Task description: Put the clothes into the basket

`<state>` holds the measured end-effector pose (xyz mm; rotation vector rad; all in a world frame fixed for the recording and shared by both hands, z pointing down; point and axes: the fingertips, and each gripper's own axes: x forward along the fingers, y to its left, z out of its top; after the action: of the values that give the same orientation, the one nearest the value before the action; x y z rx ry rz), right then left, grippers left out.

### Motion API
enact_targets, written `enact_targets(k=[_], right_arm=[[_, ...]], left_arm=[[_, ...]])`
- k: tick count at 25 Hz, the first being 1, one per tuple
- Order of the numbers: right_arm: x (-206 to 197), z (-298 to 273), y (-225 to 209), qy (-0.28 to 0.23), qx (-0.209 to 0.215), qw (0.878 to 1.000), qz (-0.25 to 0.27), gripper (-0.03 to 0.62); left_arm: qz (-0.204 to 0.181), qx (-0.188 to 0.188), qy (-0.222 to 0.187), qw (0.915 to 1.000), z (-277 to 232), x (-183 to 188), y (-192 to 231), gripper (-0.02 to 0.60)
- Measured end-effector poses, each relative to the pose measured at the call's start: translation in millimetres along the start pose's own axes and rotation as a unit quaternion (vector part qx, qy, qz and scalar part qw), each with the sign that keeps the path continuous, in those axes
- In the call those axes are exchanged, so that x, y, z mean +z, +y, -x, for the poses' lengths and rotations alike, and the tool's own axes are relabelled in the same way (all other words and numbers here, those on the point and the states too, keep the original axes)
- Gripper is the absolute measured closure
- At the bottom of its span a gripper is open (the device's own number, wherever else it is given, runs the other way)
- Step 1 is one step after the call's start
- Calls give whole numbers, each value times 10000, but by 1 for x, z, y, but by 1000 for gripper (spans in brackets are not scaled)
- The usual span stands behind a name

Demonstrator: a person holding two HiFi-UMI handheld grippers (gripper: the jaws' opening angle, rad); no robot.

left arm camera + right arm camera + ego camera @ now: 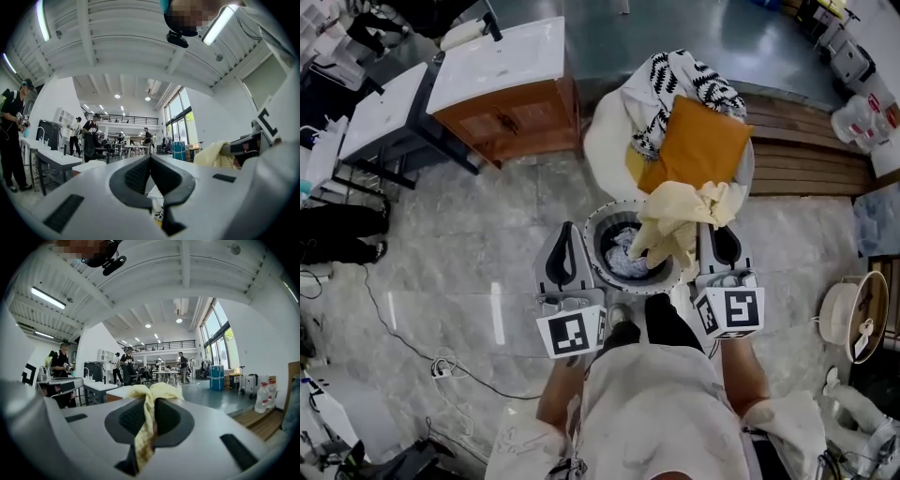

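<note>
Yellow garment (152, 392), clamped between right fingers (174, 417)

Item, my left gripper (569, 234): grey-white shell, black ribbed jaw pads, white cube (572, 333) printed with black square markers. Item, my right gripper (718, 239): same make (its cube (729, 311) likewise marked). Worn: off-white top (656, 412), sleeves (520, 448) bunched. Below it, a black garment (666, 323), perhaps trousers.

Basket (592, 236) rim half-hidden (yellow garment (675, 220)), person (656, 412) cropped below
</note>
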<state>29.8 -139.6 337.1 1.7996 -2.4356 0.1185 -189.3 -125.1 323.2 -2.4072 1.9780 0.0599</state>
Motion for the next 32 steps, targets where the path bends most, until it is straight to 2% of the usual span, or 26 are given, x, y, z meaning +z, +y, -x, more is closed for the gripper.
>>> enact_targets(k=[4,13,23,32], right_arm=[[-19,-15,-17,187,263,9994,113,577],[-67,-58,-44,638,1104,9918,-23,577],[-134,-88,-38,1178,1888,9749,67,577],[-228,-108,-15,2009,2015,9587,34,577]], left_arm=[[-52,22,-37,10000,-16,-11,-23,578],[-186,436,181,9987,-56,-35,-59,578],[48,966,488,9941,-57,-81,-67,578],[240,1104,964,9889,-51,-144,-49,578]])
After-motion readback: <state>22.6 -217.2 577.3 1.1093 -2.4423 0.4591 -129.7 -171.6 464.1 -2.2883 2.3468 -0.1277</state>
